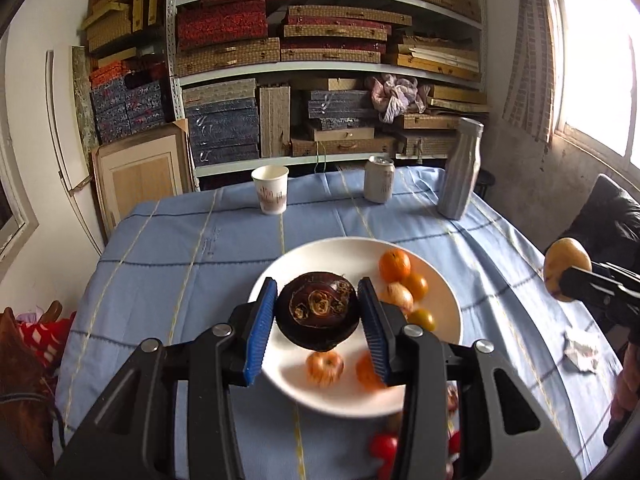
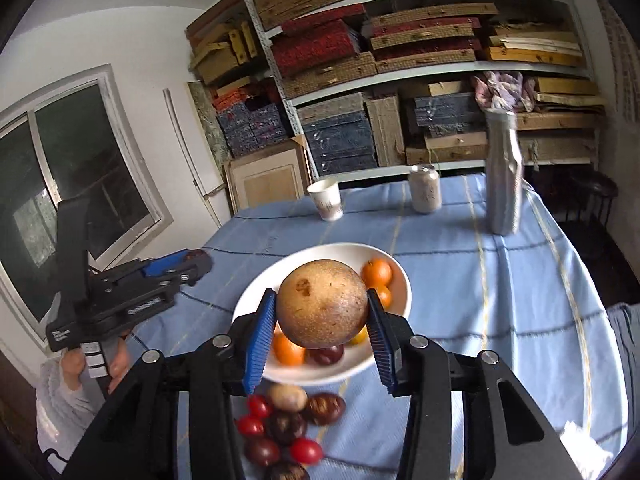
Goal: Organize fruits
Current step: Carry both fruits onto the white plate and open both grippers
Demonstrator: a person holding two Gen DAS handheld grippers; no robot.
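Note:
My left gripper (image 1: 318, 312) is shut on a dark brown round fruit (image 1: 318, 316), held above the white bowl (image 1: 448, 304). The bowl holds several small oranges (image 1: 395, 266) and other small fruits. My right gripper (image 2: 322, 316) is shut on a tan round fruit (image 2: 322, 304), also raised over the white bowl (image 2: 248, 304). On the cloth in front of the bowl lie several loose fruits: red ones (image 2: 306, 451) and dark brown ones (image 2: 286, 426). The right gripper with its tan fruit (image 1: 566, 274) shows at the right edge of the left wrist view; the left gripper (image 2: 196, 258) shows at the left of the right wrist view.
A blue checked cloth (image 1: 180, 272) covers the table. At its far side stand a paper cup (image 1: 271, 189), a can (image 1: 379, 179) and a tall silver bottle (image 1: 460, 168). A crumpled tissue (image 1: 580, 354) lies at the right. Shelves of boxes fill the back wall.

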